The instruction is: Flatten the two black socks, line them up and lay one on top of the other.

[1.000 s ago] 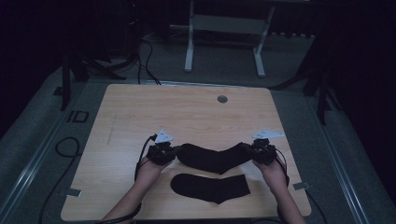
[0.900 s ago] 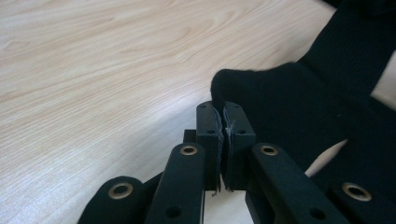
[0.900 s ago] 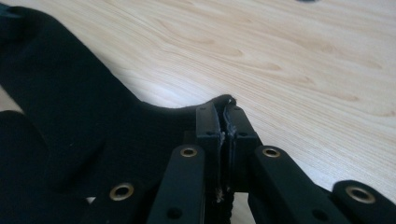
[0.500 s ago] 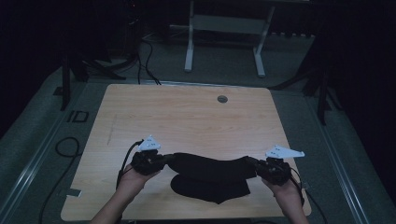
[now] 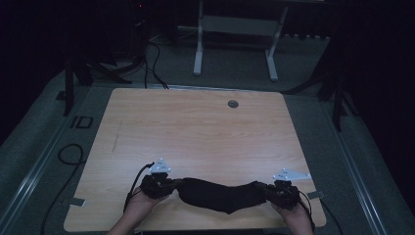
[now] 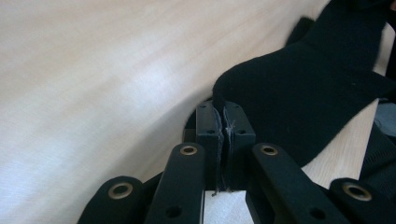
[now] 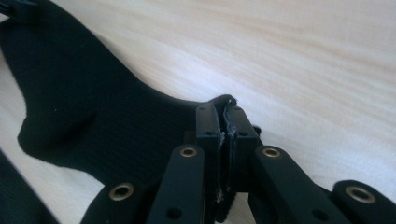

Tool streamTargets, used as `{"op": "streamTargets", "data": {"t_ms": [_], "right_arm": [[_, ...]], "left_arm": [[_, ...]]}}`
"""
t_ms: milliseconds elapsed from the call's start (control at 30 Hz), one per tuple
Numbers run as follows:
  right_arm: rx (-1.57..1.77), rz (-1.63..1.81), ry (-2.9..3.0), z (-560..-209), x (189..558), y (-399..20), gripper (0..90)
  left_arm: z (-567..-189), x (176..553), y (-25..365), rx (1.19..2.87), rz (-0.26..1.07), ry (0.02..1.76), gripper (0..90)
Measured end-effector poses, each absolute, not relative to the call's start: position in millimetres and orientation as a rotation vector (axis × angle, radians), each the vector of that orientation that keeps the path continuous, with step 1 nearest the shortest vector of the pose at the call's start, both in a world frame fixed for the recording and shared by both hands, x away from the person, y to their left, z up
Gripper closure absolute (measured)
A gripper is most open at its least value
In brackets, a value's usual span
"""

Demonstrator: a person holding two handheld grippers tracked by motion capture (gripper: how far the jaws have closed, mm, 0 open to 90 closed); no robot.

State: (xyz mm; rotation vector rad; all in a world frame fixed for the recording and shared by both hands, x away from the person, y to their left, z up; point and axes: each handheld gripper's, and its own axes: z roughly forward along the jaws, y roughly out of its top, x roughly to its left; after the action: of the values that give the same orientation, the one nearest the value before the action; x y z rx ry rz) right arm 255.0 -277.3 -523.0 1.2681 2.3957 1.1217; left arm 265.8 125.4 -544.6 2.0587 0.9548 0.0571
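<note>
I work in a dim room; the light falls mostly on my pale, wood-grain rectangular desk (image 5: 195, 132), and everything past it sinks into near-black. A small round grey grommet (image 5: 233, 104) sits in the desktop toward one o'clock. Grey carpet floor (image 5: 29, 156) surrounds the desk. At twelve o'clock, across the floor, stands a white metal frame with two legs (image 5: 235, 44). Black cables (image 5: 151, 58) trail over the carpet at eleven o'clock, and another black cable loop (image 5: 68, 154) lies at eight o'clock beside the desk. Dark upright stands (image 5: 68, 83) rise at ten o'clock and at two o'clock.
</note>
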Motion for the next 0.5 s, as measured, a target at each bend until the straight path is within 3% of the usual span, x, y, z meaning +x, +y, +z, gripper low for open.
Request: {"op": "streamTargets", "data": {"t_ms": [500], "right_arm": [[1.311,1.045,2.433,-549.6,272.1,-276.2,81.1]], "left_arm": [[-563.9,272.4,121.9,2.095,0.029,0.971,86.3]]}}
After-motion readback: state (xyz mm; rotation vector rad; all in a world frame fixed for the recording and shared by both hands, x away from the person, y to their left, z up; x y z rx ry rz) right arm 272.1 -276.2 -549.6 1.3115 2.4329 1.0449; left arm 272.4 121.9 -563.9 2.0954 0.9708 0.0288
